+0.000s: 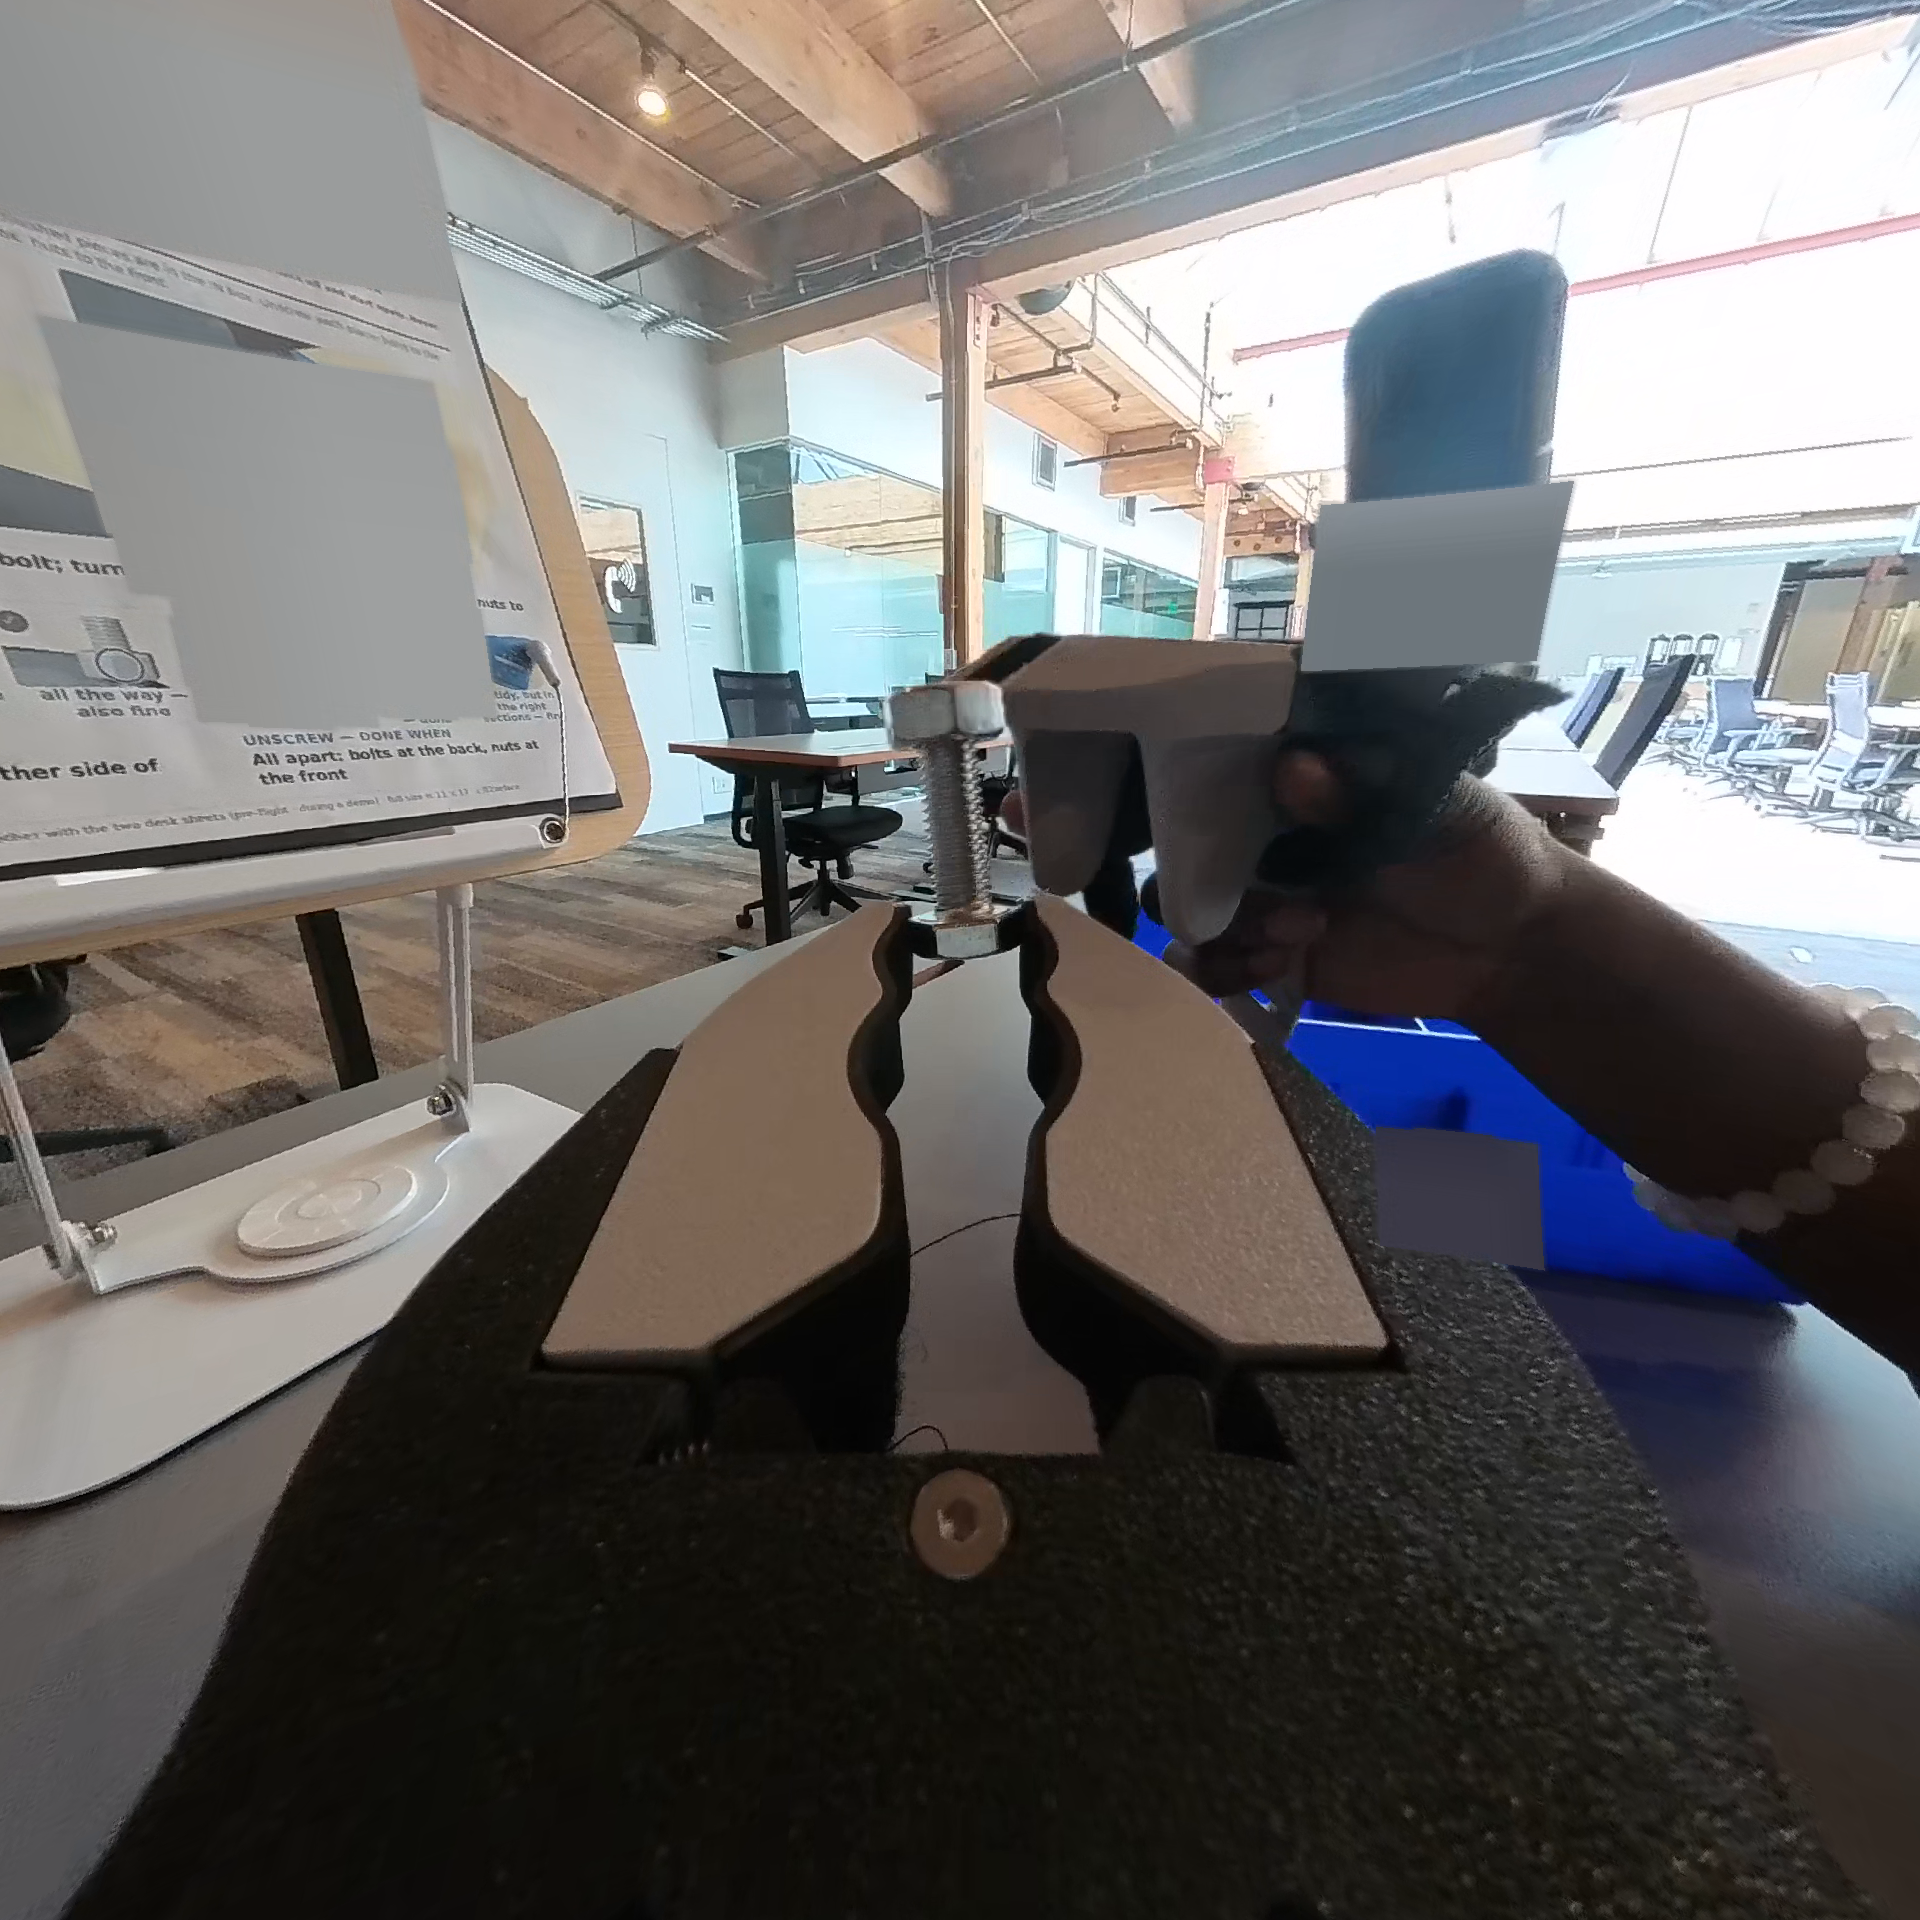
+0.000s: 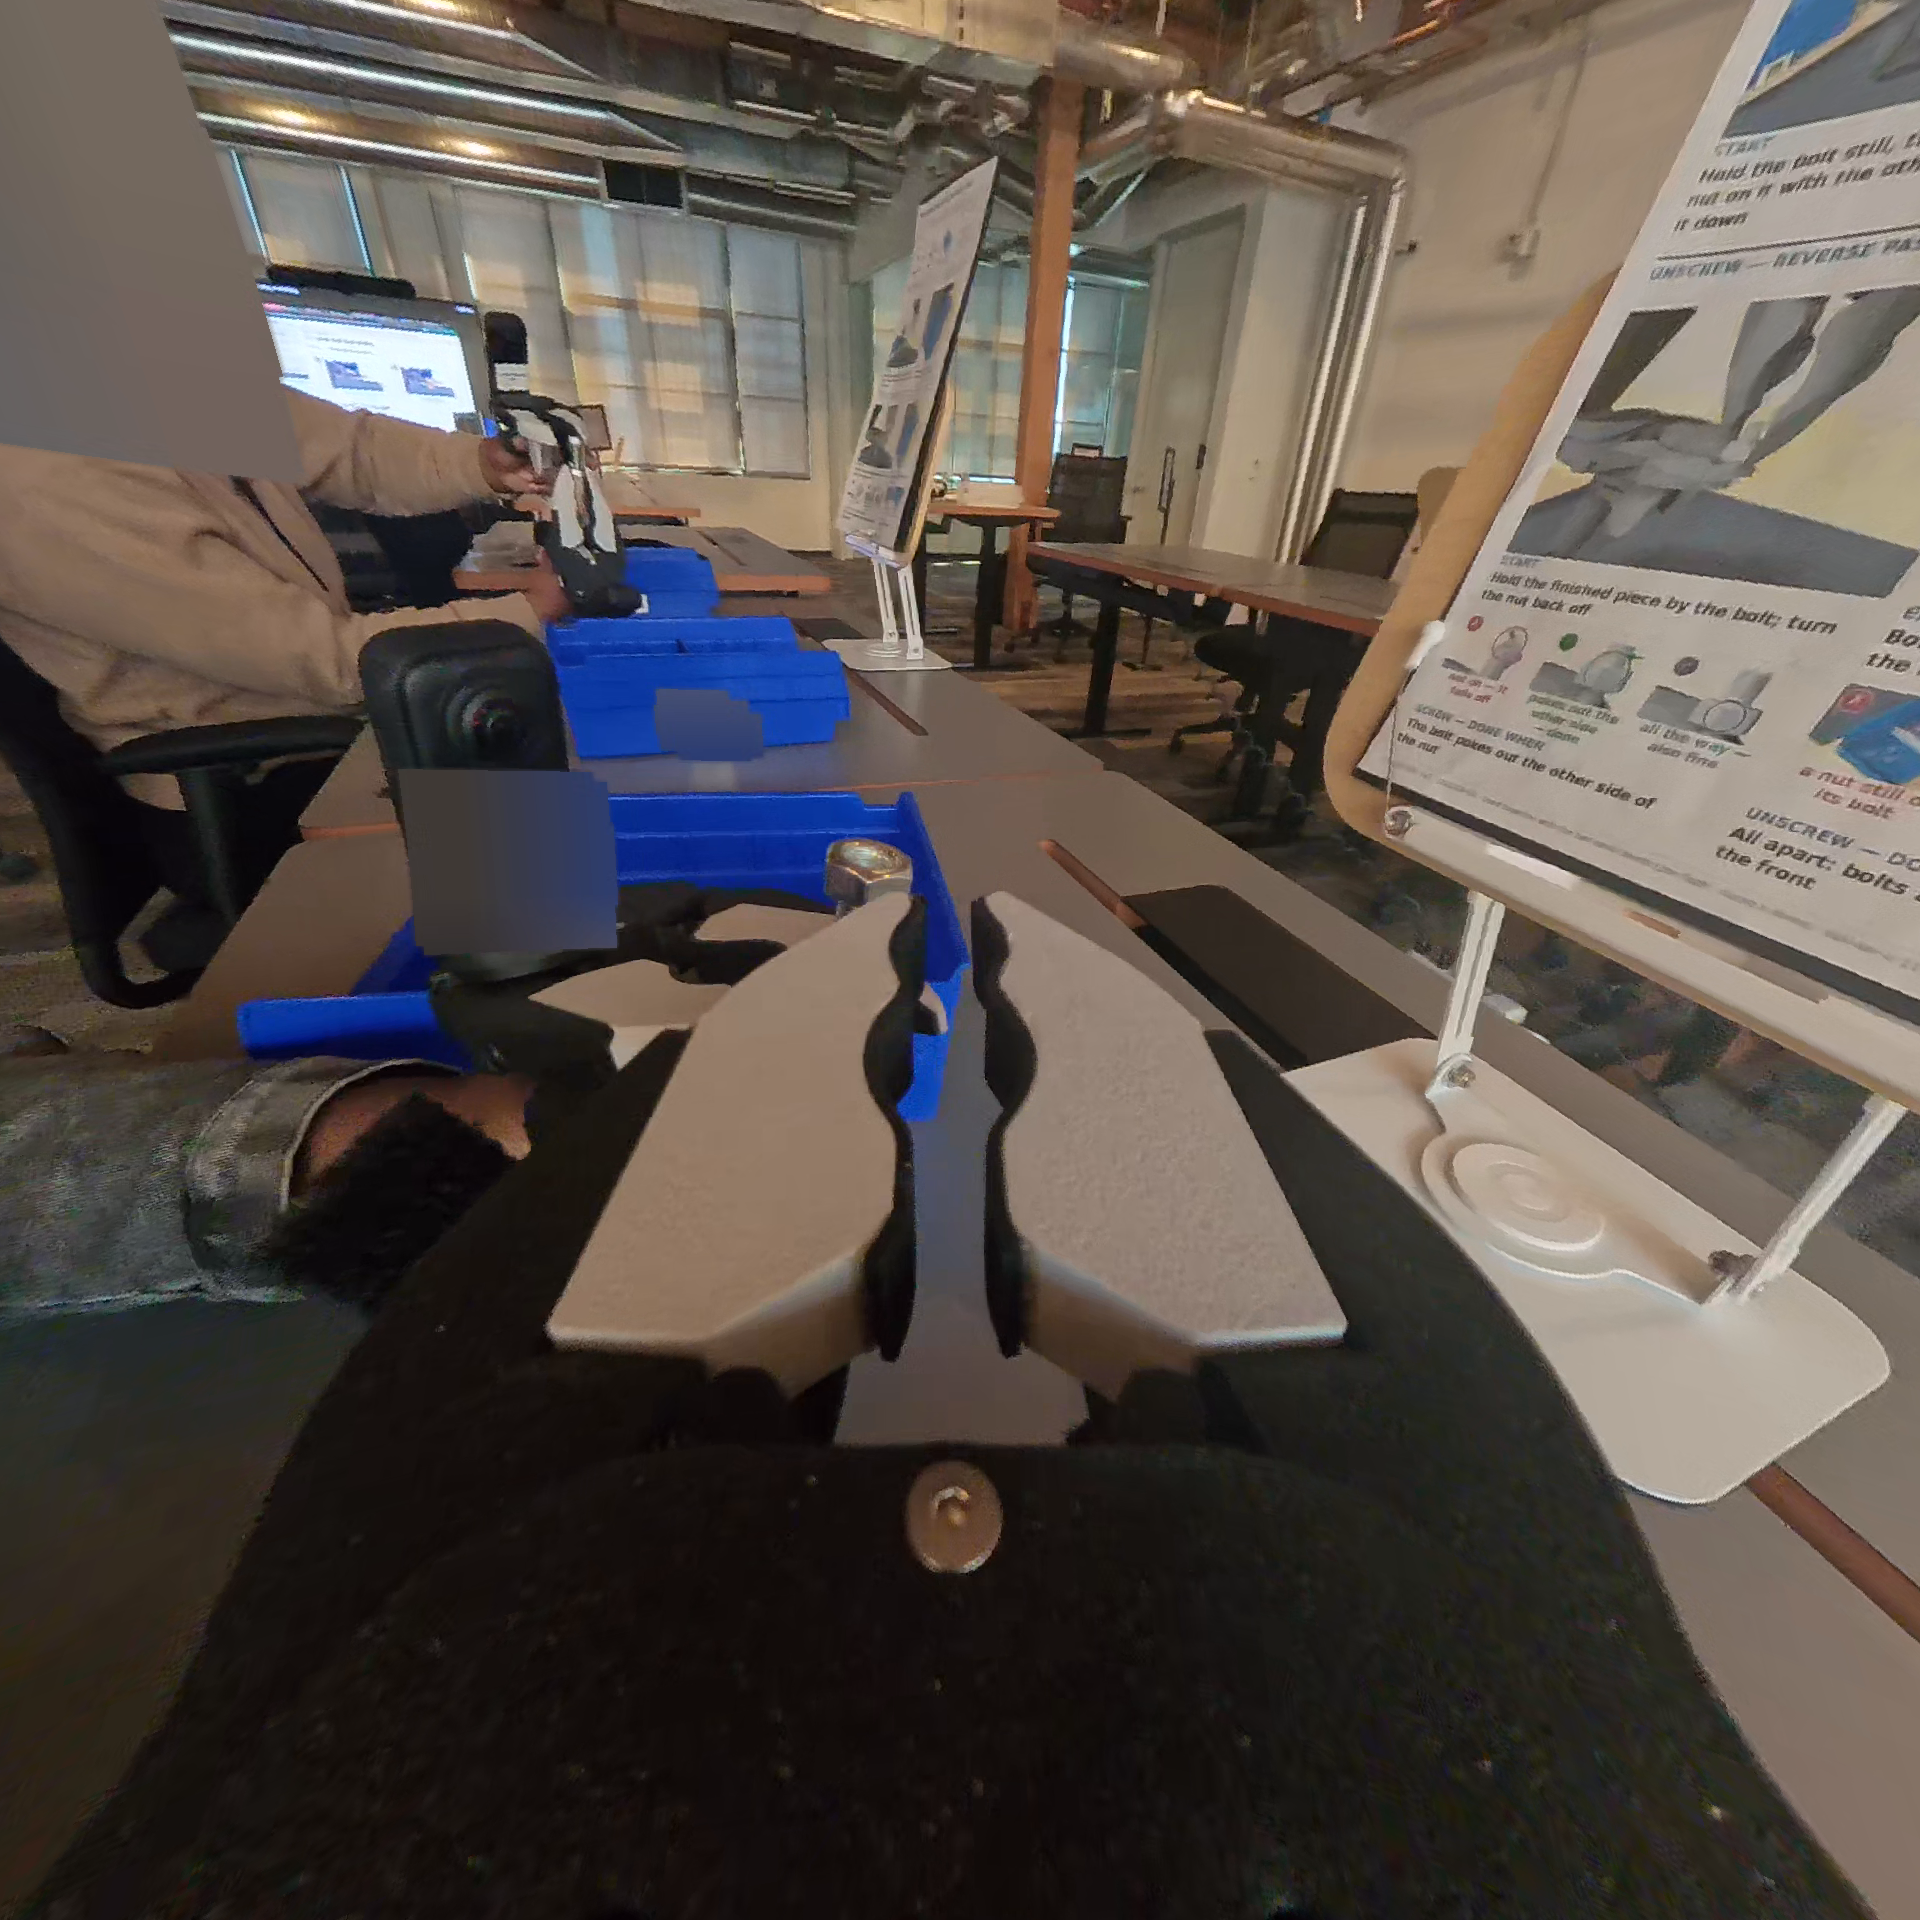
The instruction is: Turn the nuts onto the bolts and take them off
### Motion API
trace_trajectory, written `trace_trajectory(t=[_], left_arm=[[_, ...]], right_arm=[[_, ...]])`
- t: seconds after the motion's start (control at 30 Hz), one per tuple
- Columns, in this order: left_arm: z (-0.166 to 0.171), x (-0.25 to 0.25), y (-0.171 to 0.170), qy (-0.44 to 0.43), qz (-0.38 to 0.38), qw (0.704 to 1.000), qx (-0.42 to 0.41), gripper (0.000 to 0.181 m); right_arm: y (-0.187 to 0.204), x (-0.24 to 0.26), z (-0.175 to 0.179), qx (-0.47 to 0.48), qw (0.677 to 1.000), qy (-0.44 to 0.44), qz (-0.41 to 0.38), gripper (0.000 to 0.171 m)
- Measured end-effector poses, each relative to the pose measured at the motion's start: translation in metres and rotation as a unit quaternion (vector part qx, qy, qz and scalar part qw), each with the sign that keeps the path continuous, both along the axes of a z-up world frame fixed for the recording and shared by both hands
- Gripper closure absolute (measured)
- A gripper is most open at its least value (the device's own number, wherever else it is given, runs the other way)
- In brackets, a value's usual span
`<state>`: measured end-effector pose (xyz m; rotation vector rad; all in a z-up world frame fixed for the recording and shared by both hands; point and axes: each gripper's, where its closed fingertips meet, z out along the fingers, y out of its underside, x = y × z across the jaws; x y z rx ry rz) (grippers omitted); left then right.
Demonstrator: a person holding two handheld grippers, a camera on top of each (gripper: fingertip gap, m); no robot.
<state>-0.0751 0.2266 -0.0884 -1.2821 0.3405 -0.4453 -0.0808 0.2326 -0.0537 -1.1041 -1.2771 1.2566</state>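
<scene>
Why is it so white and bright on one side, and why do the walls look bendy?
In the left wrist view, daylight glare washes the right background white, while the bolt held by the left gripper stays sharp and the right gripper beside it is a bit soft. In the right wrist view, the light is dimmer and even, and the wide lens bends the edges, tilting the instruction board.

The room is big, with a wood ceiling (image 1: 831, 94) and one lit lamp (image 1: 651, 99). Bright windows (image 2: 623, 343) let sun in. Black chairs (image 1: 810, 790) stand by desks (image 2: 1216, 582) on a grey carpet (image 1: 208, 997). Glass walls (image 1: 883, 582) stand behind.
</scene>
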Motion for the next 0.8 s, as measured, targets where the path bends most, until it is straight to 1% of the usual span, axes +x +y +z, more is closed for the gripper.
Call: trace_trajectory(t=[0.17, 0.27, 0.33, 0.4, 0.47, 0.53, 0.63, 0.73, 0.8], left_arm=[[-0.001, 0.004, -0.001, 0.007, -0.004, 1.000, -0.001, 0.162], [-0.002, 0.007, -0.001, 0.010, -0.008, 1.000, 0.000, 0.162], [-0.001, 0.007, -0.002, 0.008, -0.009, 1.000, 0.002, 0.162], [0.001, 0.005, -0.002, 0.005, -0.007, 1.000, 0.003, 0.162], [0.003, 0.004, -0.003, 0.003, -0.006, 1.000, 0.007, 0.162], [0.004, 0.004, -0.004, 0.002, -0.006, 1.000, 0.007, 0.162], [0.001, 0.006, -0.002, 0.003, -0.010, 1.000, 0.003, 0.162], [0.000, 0.012, -0.002, 0.009, -0.015, 1.000, 0.002, 0.162], [-0.001, 0.015, -0.003, 0.013, -0.017, 1.000, 0.003, 0.162]], right_arm=[[-0.014, -0.003, 0.002, -0.010, 0.999, 0.000, 0.036, 0.147], [-0.018, -0.010, -0.005, 0.008, 0.999, -0.021, 0.030, 0.146], [-0.017, -0.009, -0.007, 0.014, 0.999, -0.025, 0.030, 0.151], [-0.011, -0.005, -0.006, 0.006, 0.999, -0.022, 0.025, 0.151], [-0.001, 0.001, -0.004, -0.008, 1.000, -0.012, 0.009, 0.156], [0.000, 0.008, 0.000, -0.019, 1.000, 0.006, 0.016, 0.155], [-0.013, 0.011, 0.005, -0.027, 0.998, 0.027, 0.048, 0.146], [-0.017, 0.004, 0.002, -0.021, 0.999, 0.011, 0.045, 0.138], [-0.019, -0.001, -0.003, -0.021, 0.999, -0.003, 0.047, 0.136]])
